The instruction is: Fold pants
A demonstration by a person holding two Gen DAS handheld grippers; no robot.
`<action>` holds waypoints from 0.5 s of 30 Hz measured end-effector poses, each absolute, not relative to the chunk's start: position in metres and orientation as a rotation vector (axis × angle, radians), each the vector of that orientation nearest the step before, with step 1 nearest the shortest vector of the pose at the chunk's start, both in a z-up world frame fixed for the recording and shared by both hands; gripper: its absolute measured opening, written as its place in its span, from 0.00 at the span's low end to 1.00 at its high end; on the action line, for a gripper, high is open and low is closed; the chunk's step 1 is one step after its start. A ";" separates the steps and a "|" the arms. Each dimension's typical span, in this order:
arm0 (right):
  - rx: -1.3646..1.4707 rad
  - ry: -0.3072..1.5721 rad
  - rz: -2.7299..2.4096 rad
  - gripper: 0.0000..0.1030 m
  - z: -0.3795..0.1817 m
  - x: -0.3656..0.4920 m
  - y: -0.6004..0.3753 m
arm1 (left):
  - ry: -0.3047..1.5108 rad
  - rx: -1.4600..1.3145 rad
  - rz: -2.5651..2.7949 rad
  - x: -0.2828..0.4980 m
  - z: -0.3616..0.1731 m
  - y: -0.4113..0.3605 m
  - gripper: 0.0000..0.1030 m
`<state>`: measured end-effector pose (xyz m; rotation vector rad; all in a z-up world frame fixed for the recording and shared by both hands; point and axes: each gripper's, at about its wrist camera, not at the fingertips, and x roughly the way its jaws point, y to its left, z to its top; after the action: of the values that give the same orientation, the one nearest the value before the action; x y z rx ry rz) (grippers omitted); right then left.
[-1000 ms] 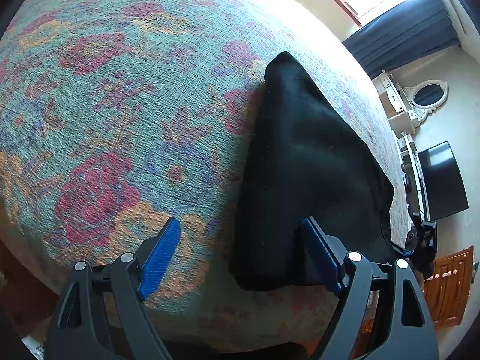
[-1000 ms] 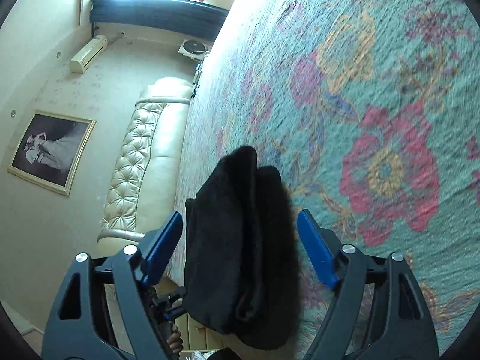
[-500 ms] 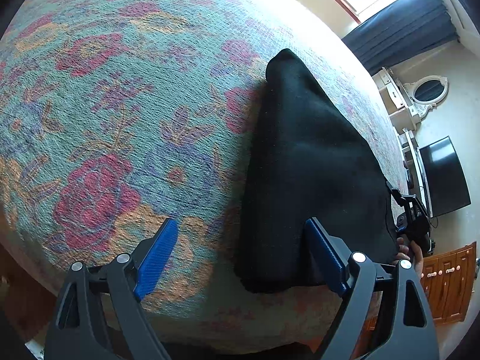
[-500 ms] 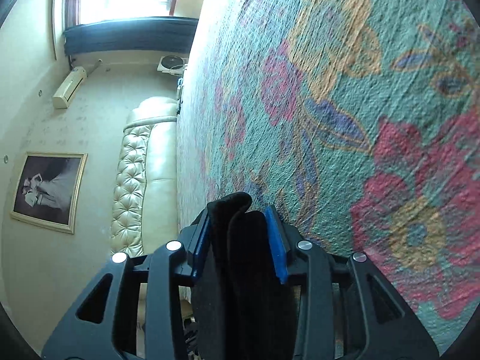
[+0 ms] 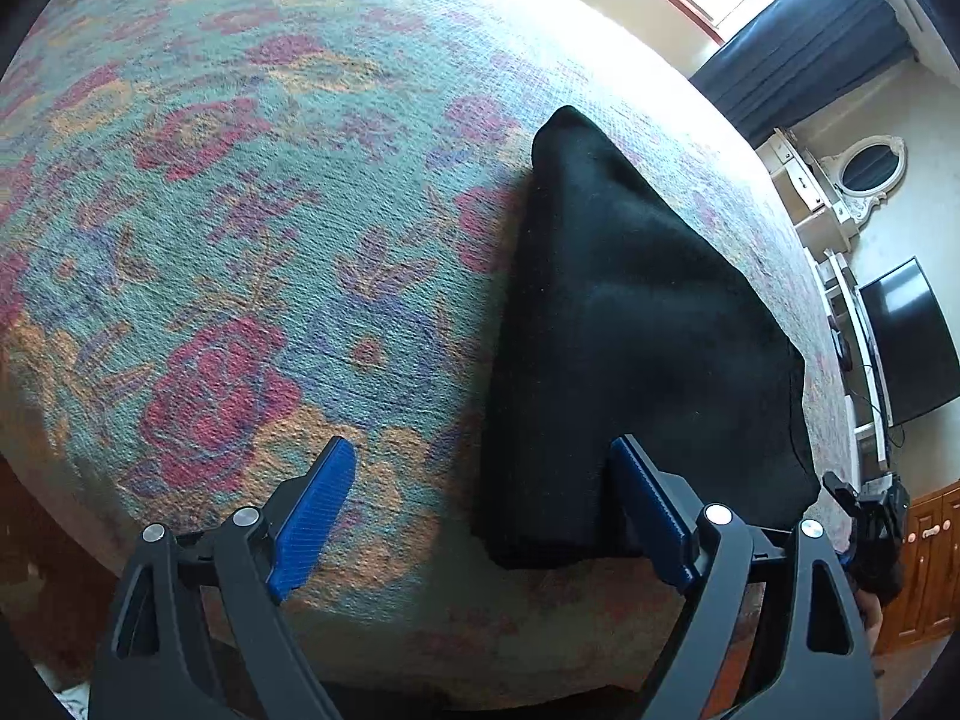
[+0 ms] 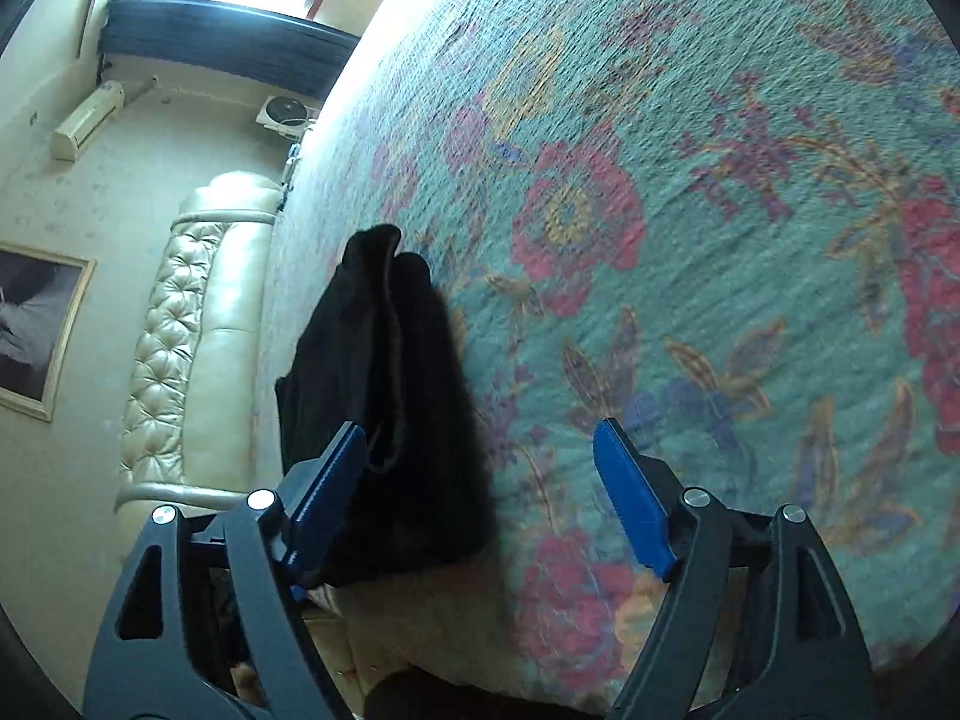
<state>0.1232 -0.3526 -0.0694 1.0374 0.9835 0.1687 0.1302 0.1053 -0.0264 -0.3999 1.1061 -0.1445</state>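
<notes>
The black pants (image 5: 630,330) lie folded in a compact stack on the floral bedspread (image 5: 240,210), near its edge. My left gripper (image 5: 486,498) is open and empty, its right finger over the stack's near corner. In the right wrist view the folded pants (image 6: 390,408) lie on the bedspread (image 6: 690,240), with layered edges showing. My right gripper (image 6: 480,480) is open and empty, just to the right of the stack, its left finger overlapping the pants' near edge.
A cream tufted headboard (image 6: 174,330) and a framed picture (image 6: 36,324) stand beyond the bed. A television (image 5: 906,342), a white dresser with an oval mirror (image 5: 864,168) and wooden cabinets (image 5: 924,564) line the far wall. Dark curtains (image 5: 804,60) hang by the window.
My right gripper was shut on the folded pants half a second ago; it has opened, let go and drawn back to the right. The left gripper has stayed open and barely moved.
</notes>
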 end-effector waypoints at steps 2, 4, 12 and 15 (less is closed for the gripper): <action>0.924 0.996 0.119 0.77 -0.055 0.109 -0.341 | 1.072 -0.365 -0.136 0.122 -0.018 0.100 0.83; 0.789 0.996 0.078 0.78 -0.039 0.095 -0.329 | 1.030 -0.314 -0.131 0.109 -0.010 0.091 0.83; 0.352 0.898 -0.006 0.86 0.008 0.052 -0.266 | 0.919 -0.124 -0.073 0.058 0.009 0.068 0.83; 0.306 0.858 0.005 0.87 0.011 0.039 -0.249 | 0.874 -0.090 -0.046 0.042 0.016 0.068 0.83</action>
<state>0.0394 -0.2491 0.0111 0.3062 0.8583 0.0054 0.0423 0.0683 0.0161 -0.0895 0.8739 -0.0460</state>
